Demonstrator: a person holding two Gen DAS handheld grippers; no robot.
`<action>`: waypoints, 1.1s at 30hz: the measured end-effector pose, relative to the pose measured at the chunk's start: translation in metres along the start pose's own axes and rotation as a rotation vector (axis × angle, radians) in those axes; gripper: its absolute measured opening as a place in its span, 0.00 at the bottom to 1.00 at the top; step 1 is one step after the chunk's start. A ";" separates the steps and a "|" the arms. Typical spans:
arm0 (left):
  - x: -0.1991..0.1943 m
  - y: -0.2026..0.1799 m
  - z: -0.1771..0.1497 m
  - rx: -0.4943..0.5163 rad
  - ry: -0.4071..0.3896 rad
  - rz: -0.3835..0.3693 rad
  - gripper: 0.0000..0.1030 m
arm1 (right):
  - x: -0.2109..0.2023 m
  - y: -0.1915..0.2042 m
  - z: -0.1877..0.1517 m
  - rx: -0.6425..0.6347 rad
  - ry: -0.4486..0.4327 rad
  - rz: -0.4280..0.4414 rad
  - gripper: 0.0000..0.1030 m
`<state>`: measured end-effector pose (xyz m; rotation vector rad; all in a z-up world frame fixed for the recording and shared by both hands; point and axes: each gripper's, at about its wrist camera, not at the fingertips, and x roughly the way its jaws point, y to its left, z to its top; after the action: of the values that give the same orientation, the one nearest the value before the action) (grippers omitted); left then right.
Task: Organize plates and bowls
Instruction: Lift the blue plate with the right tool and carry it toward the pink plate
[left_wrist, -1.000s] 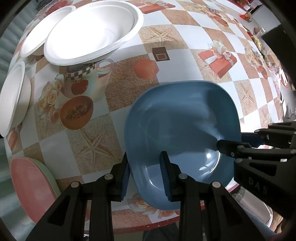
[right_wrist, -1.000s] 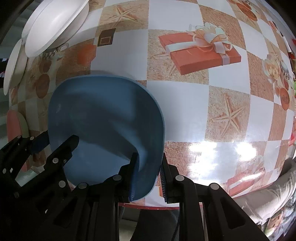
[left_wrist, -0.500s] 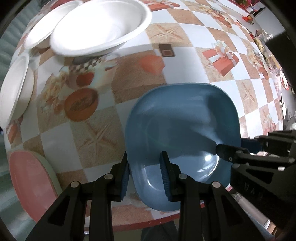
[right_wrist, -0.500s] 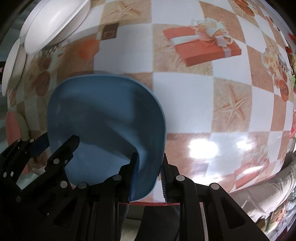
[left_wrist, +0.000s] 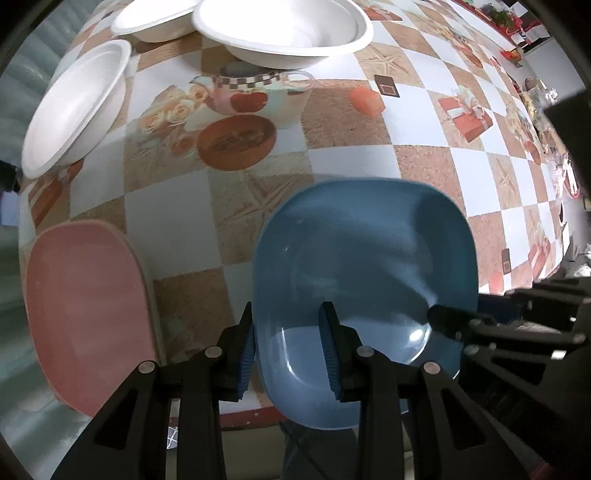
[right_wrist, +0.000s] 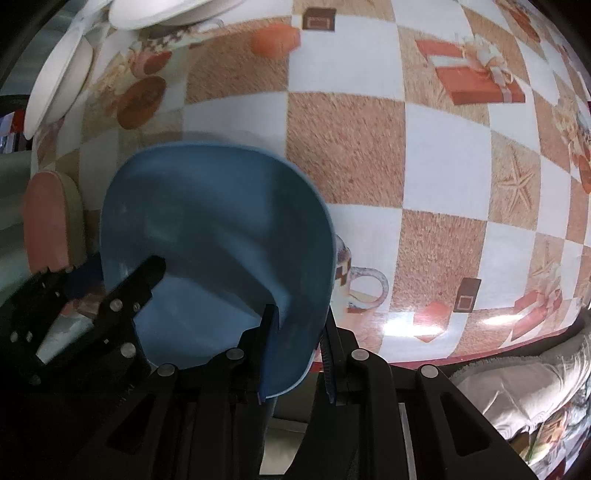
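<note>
Checkered oilcloth table (left_wrist: 177, 236), white bowls (left_wrist: 280, 29) at far edge. Both grippers clamp the blue plate's (left_wrist: 362, 254) near rim, left (left_wrist: 290, 347) and right (right_wrist: 297, 347), holding it over the table edge. Risk: uneven pull twists the plate free, or it clips the pink plate (left_wrist: 85, 295).

The square blue plastic plate (left_wrist: 364, 266), carried between both grippers, now sits farther left, nearer the pink plate (left_wrist: 86, 314), with the 3 white bowls (left_wrist: 284, 29) closer ahead.
</note>
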<state>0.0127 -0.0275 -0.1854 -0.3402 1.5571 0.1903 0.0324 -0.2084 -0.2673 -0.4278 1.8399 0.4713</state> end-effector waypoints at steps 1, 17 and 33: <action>-0.001 0.003 -0.002 -0.003 -0.003 -0.004 0.33 | -0.003 0.002 0.000 -0.001 -0.006 0.001 0.23; -0.070 0.070 -0.017 -0.071 -0.140 0.069 0.33 | -0.049 0.082 0.013 -0.129 -0.106 0.053 0.23; -0.072 0.166 -0.040 -0.180 -0.133 0.164 0.60 | -0.025 0.190 0.036 -0.261 -0.012 0.206 0.23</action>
<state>-0.0807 0.1218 -0.1281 -0.3338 1.4399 0.4735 -0.0282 -0.0260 -0.2331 -0.4107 1.8259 0.8600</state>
